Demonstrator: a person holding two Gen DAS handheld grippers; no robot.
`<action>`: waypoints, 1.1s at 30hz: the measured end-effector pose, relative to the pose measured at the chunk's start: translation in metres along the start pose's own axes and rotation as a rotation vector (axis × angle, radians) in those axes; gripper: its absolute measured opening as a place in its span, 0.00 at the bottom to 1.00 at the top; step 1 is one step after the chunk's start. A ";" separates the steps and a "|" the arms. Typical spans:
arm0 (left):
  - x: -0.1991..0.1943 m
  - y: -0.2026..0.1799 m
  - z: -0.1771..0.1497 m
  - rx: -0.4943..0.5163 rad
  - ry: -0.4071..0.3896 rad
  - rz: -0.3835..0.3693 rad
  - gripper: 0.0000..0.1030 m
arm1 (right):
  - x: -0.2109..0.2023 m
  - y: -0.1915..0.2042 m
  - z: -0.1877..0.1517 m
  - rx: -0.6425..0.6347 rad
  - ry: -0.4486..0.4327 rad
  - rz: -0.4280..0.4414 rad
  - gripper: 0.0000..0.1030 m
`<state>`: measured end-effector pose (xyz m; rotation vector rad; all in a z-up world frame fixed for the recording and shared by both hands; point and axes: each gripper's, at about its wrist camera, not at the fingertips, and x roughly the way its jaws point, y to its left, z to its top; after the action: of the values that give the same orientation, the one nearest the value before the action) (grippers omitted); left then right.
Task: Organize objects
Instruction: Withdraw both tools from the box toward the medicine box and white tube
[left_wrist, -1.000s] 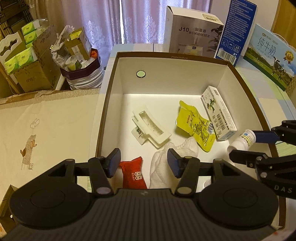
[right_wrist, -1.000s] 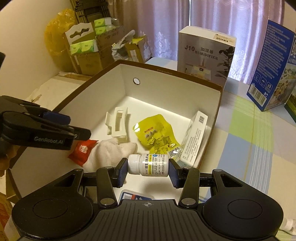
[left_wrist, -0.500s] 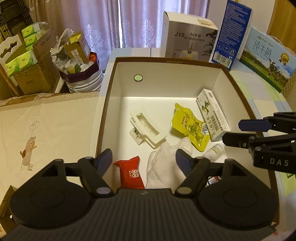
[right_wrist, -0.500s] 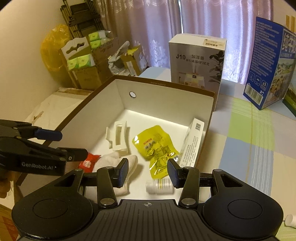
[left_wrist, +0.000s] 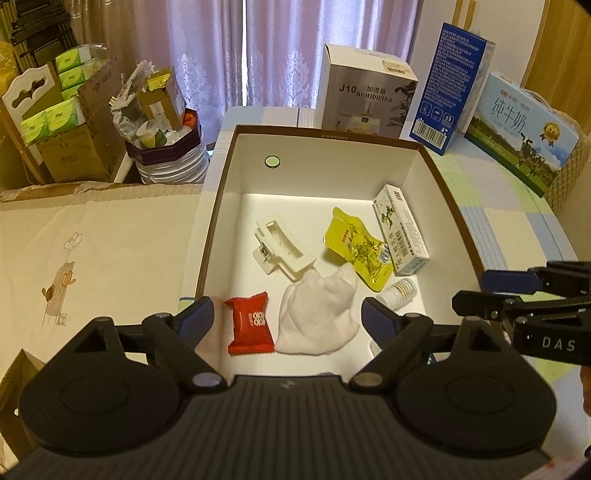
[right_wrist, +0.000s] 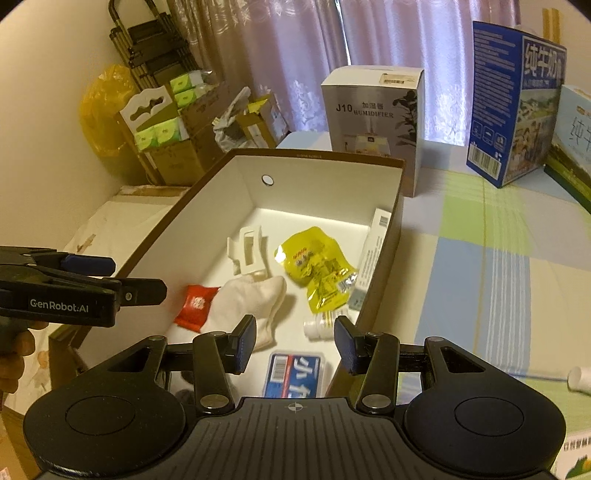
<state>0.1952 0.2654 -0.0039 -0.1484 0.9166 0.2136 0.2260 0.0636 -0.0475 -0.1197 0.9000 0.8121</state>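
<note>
Now both grippers hang empty over the box (left_wrist: 448, 192), left gripper (left_wrist: 287, 317) widening, right gripper (right_wrist: 294, 341) parted, the pill bottle (left_wrist: 399, 292) lying inside, so the next move is probably fetching another stray item.

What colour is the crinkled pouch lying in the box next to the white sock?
Yellow, with red lettering: the pouch shows best in the right wrist view.
</note>
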 end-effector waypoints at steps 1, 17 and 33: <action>-0.003 -0.001 -0.002 -0.001 -0.001 -0.001 0.82 | -0.003 0.001 -0.002 0.003 0.000 0.000 0.43; -0.041 -0.020 -0.035 -0.008 0.004 -0.010 0.84 | -0.042 0.008 -0.033 0.038 -0.007 0.019 0.43; -0.064 -0.058 -0.068 0.013 0.035 -0.044 0.84 | -0.079 -0.005 -0.069 0.070 0.018 0.023 0.44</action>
<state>0.1194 0.1869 0.0080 -0.1600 0.9481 0.1644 0.1565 -0.0141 -0.0349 -0.0557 0.9467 0.8014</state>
